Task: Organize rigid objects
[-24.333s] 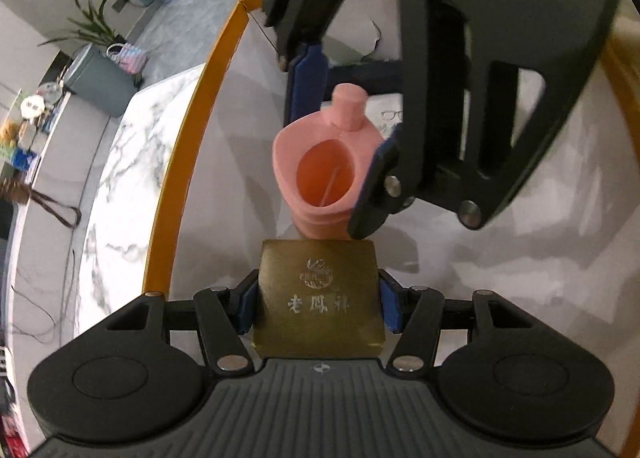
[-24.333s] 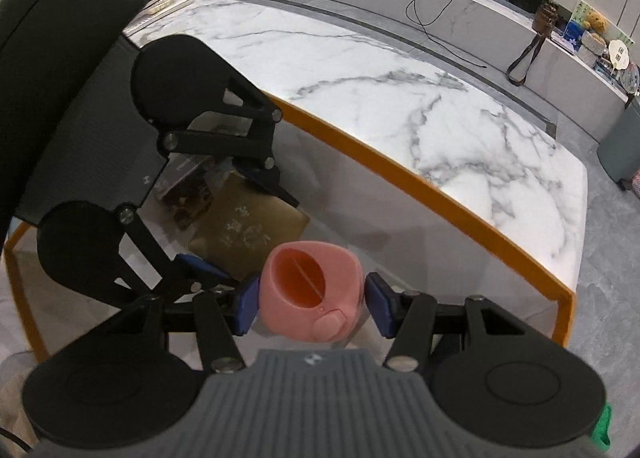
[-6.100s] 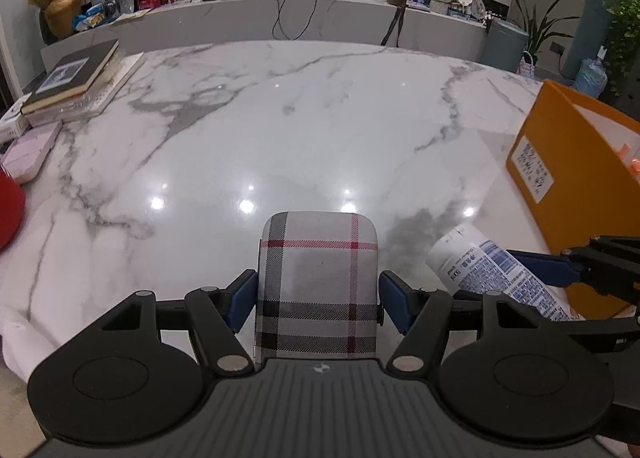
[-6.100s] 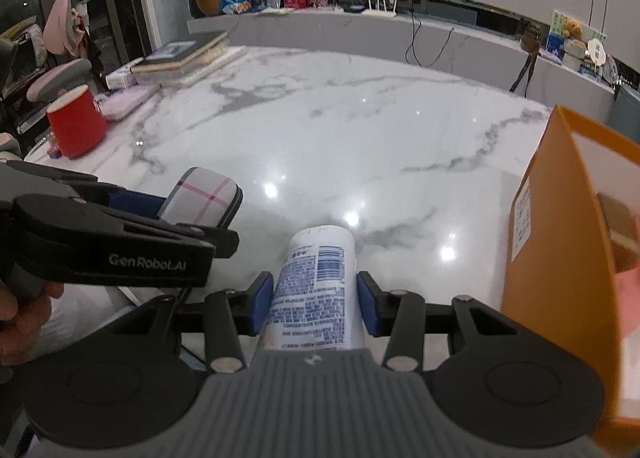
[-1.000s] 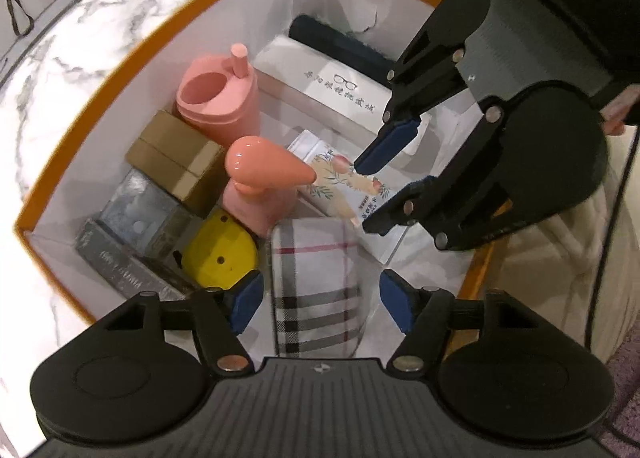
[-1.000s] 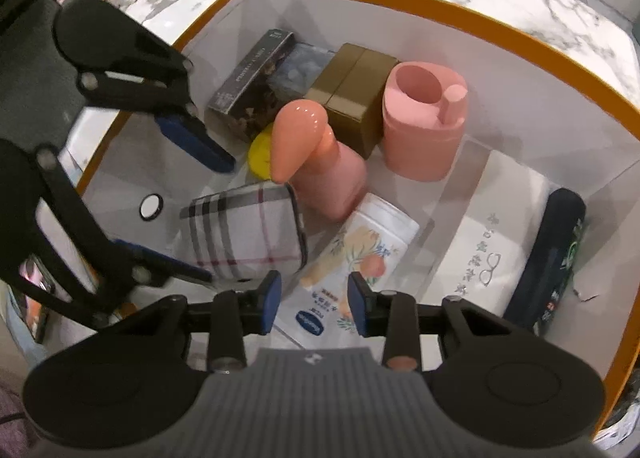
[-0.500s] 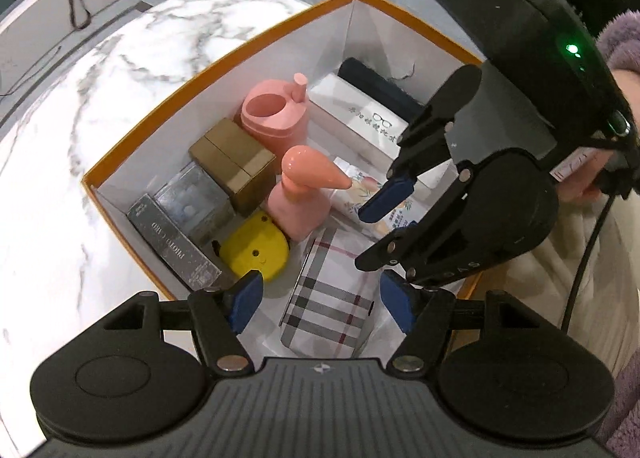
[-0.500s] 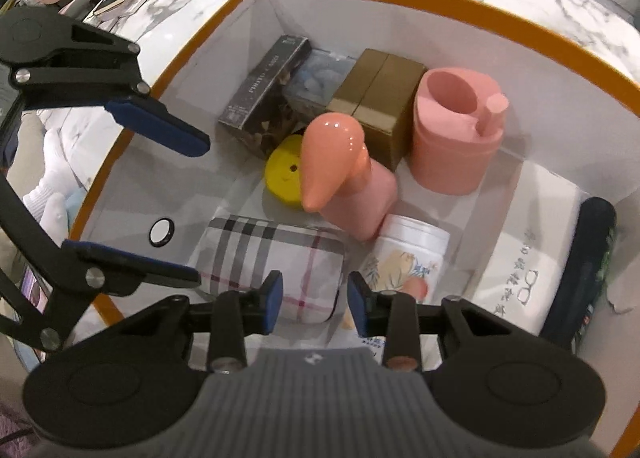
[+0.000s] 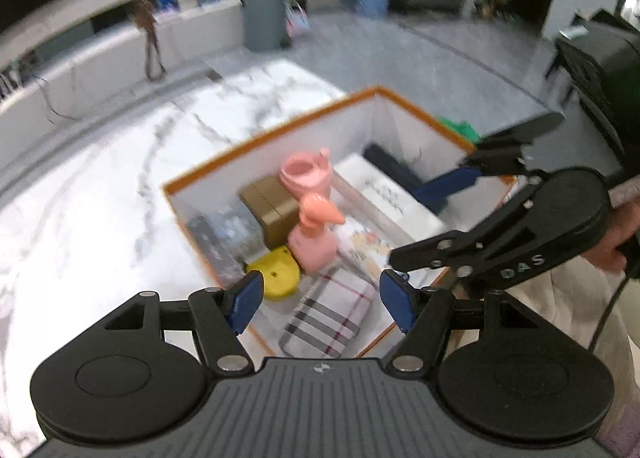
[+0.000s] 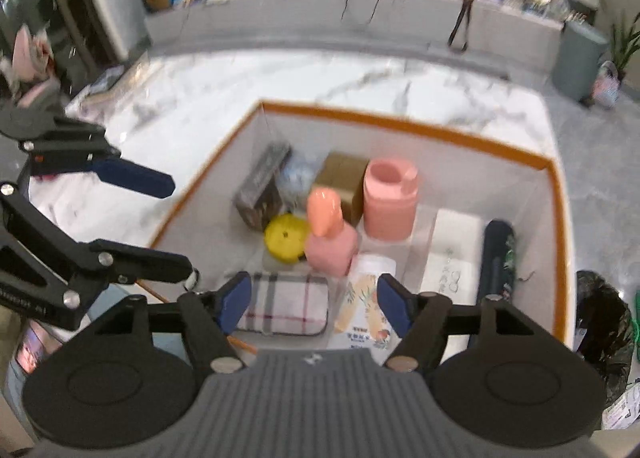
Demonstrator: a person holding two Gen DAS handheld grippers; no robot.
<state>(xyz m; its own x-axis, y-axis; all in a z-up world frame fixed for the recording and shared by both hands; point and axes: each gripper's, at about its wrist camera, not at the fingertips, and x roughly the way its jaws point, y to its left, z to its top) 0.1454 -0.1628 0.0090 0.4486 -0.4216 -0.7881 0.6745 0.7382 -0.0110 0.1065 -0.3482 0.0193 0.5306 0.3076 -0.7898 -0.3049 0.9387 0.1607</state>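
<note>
The orange-rimmed box point(image 10: 404, 126) sits at the end of the marble table point(image 10: 248, 82), close to the table's edges on its far and right sides. Inside, the plaid case point(image 10: 286, 304) lies flat against the near wall, with the printed tube point(image 10: 366, 306) just beside it on the right. Behind them stand the pink pump bottle point(image 10: 330, 236) and the yellow disc point(image 10: 286, 238), touching or nearly so. Farther back, a dark box point(image 10: 260, 184), a brown box point(image 10: 344, 174) and a pink cup point(image 10: 390, 198) line the far wall. A white glasses box point(image 10: 454, 254) and a dark case point(image 10: 496, 258) fill the right side, up against the right wall. Bare floor shows only in the near left corner of the box.

The left gripper point(image 9: 322, 298) hangs above the near edge, jaws spread and released, nothing between them. The right gripper point(image 10: 314, 300) is also above the box; its jaws are opening, gripping nothing, the tube lying loose below.
</note>
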